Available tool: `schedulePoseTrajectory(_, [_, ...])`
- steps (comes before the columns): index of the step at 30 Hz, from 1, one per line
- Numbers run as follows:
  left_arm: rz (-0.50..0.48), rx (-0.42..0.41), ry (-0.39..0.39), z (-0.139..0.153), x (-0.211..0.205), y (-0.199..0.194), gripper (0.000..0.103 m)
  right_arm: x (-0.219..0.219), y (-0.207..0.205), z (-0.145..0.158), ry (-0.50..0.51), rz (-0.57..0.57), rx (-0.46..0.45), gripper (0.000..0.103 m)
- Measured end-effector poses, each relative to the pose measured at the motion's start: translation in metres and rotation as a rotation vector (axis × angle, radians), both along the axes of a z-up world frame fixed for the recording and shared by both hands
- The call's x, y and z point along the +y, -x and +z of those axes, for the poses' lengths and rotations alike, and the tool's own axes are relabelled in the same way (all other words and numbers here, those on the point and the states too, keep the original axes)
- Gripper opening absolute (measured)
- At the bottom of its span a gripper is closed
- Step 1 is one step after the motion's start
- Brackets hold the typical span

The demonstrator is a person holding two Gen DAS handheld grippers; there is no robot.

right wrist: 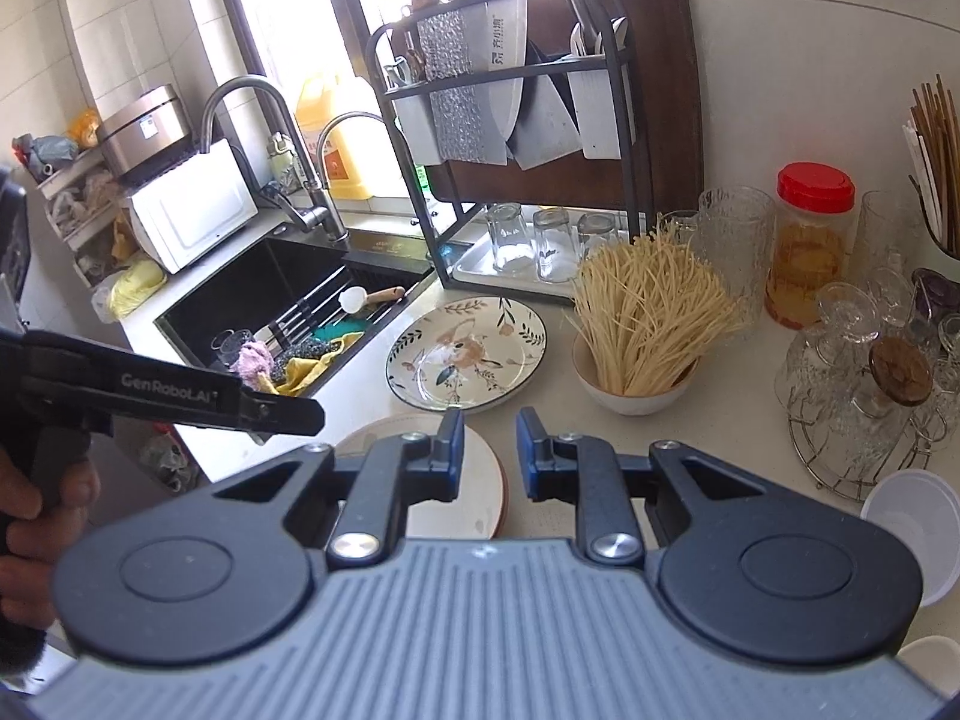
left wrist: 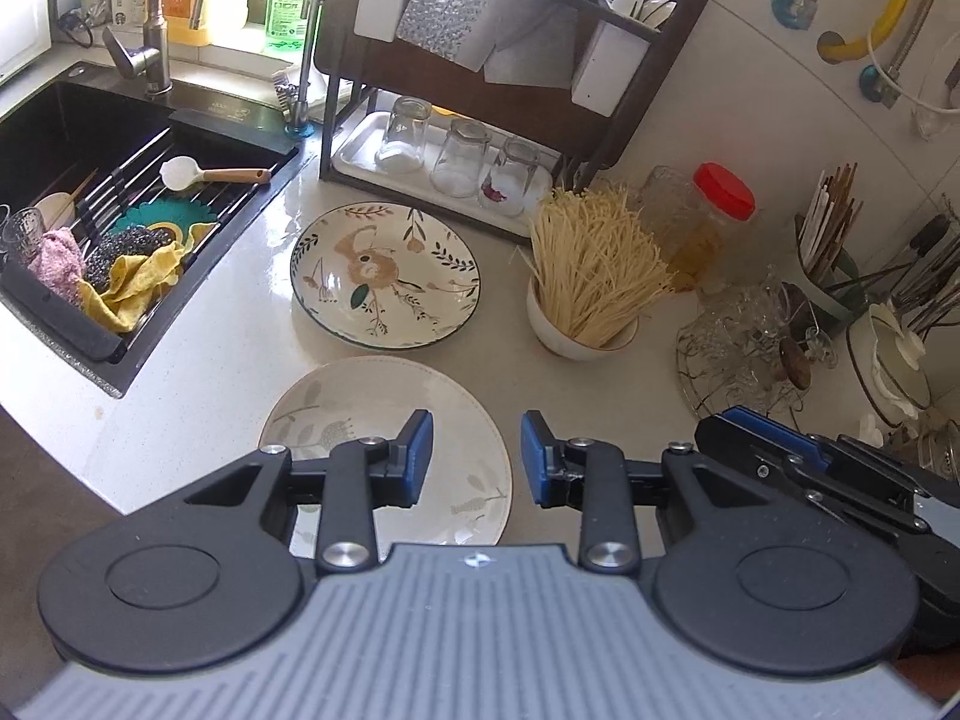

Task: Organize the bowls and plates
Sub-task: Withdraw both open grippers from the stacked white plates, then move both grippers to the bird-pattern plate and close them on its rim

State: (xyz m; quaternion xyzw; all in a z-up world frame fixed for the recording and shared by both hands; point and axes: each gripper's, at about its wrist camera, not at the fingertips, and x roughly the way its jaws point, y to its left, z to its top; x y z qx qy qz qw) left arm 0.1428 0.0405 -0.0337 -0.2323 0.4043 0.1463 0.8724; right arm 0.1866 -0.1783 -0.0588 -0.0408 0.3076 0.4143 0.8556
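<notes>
A cream plate with pale leaf drawings [left wrist: 384, 402] lies on the counter near its front edge, and shows in the right wrist view [right wrist: 462, 510] too. A flowered plate with a dark rim [left wrist: 384, 276] lies just behind it, also in the right wrist view [right wrist: 468, 354]. A white bowl holding dry noodles [left wrist: 576, 336] stands to the right [right wrist: 636, 396]. My left gripper [left wrist: 477, 459] is open and empty above the cream plate's right part. My right gripper [right wrist: 489, 450] is open and empty over that plate's right rim. A white bowl [right wrist: 918, 528] sits at the right.
A black sink [left wrist: 72, 120] with a rack, cloths and a spoon is on the left. A knife and cutting-board rack [left wrist: 498, 42] with upturned glasses [left wrist: 456, 156] stands behind. A red-lidded jar [left wrist: 720, 210], a glassware stand [left wrist: 744, 342] and a chopstick holder [left wrist: 834, 258] crowd the right.
</notes>
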Motion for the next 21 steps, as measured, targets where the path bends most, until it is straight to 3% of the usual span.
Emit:
schedulePoseTrajectory(17, [-0.096,-0.036,0.029,-0.015,0.098,-0.055,0.036,0.062,-0.037,-0.002,-0.001,-0.189,0.051,0.023])
schedulePoseTrajectory(21, [-0.112,-0.018,0.054,-0.029,0.122,-0.066,0.036,0.071,-0.050,-0.012,-0.014,-0.278,0.120,0.024])
